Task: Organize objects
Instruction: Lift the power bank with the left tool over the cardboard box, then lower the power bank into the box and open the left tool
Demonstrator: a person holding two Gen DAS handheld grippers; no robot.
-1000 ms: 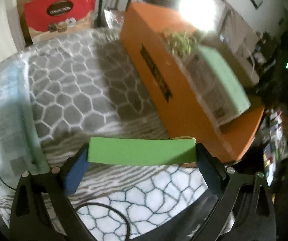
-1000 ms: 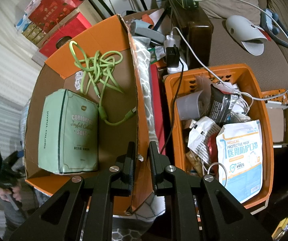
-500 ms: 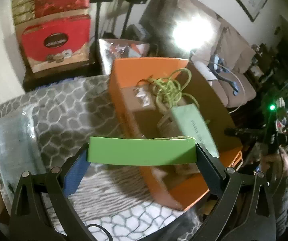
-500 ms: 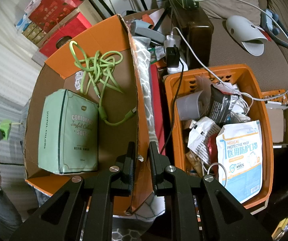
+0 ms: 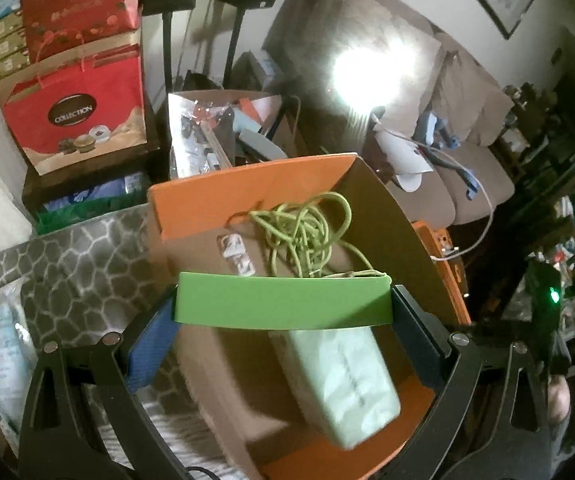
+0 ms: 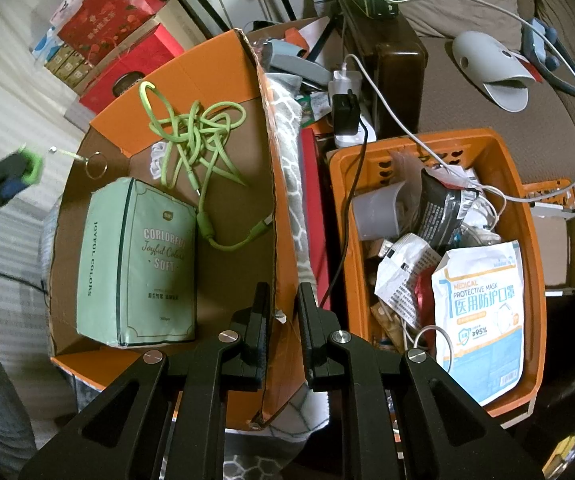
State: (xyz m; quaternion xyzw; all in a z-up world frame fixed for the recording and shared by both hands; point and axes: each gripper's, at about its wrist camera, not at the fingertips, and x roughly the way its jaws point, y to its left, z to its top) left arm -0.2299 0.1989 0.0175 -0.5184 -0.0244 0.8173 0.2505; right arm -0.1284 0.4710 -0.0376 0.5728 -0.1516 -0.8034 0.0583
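My left gripper (image 5: 283,308) is shut on a flat green case (image 5: 279,300) with a thin chain and ring (image 6: 95,165), held above the near left edge of the orange cardboard box (image 5: 247,196). The box holds a pale green tissue pack (image 5: 343,376) and a tangled green cable (image 5: 303,232). My right gripper (image 6: 281,312) is shut on the box's right wall (image 6: 275,200). In the right wrist view the tissue pack (image 6: 139,264), the cable (image 6: 195,132) and my left gripper (image 6: 11,176) at far left all show.
An orange plastic basket (image 6: 527,200) with a mask pack (image 6: 483,312) and clutter stands right of the box. Red gift bags (image 5: 75,120) stand at the back left. A sofa (image 5: 447,140) lies behind. A grey patterned cloth (image 5: 79,272) covers the table.
My left gripper with the green case has risen and moved over the box's edge. My right gripper has stayed put on the box wall.
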